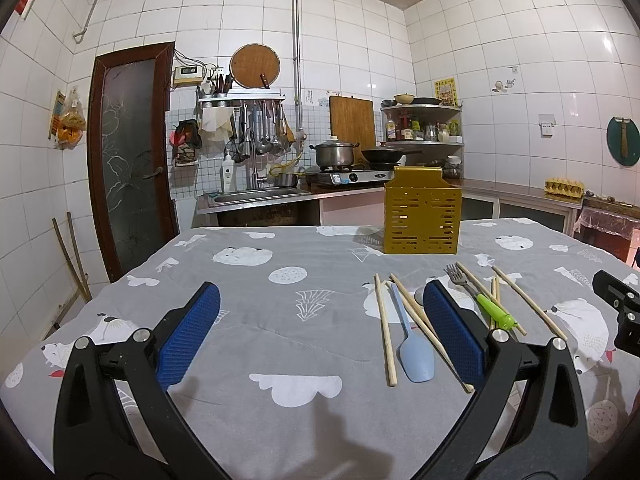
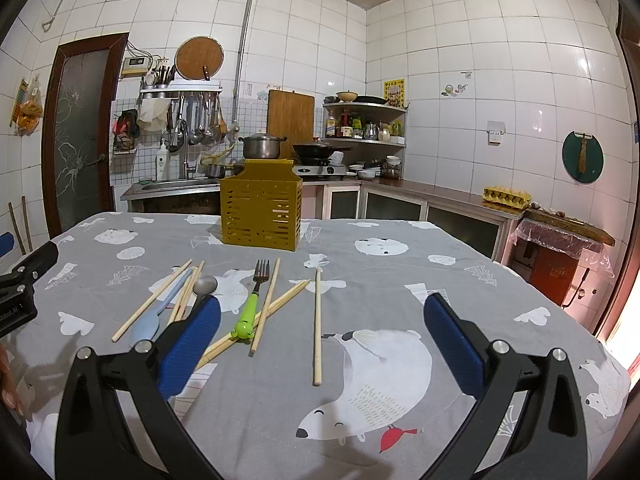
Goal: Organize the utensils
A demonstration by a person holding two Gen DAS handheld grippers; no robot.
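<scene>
Both grippers hover low over the near edge of the table [image 2: 460, 240], nothing in either: left gripper [image 1: 322, 336] has its blue pads spread wide, right gripper [image 2: 322, 340] likewise wide apart. Utensils lie scattered on the grey printed cloth around the middle of the table, none yet in the yellow slotted holder [image 2: 261, 210], which stands upright toward the far edge. Closest to the right gripper: a single chopstick [image 2: 317, 326] lying alone, pointing roughly front-to-back, clear of the pile, so likely the easiest first pick. Left of it, the fork [image 2: 256, 294] with a green plastic handle sits crossed with several chopsticks [image 2: 266, 306]; pulling it will probably drag them. Further left, a pale blue spoon [image 1: 412, 346] and a grey spoon [image 2: 205, 286], partly hidden behind the right gripper's left pad, lie among more chopsticks. Handling judgement: everything is light and rigid; the chopsticks look thin and smooth, flat on soft cloth, so prone to rolling or slipping out of a pinch. Grip mid-shaft, across the length, pressing slightly into the fabric. Fork: take the thick green handle, not the tines. Blue spoon: pinch the narrow handle rather than the wide bowl. Holder looks light and could tip if bumped on insertion.
</scene>
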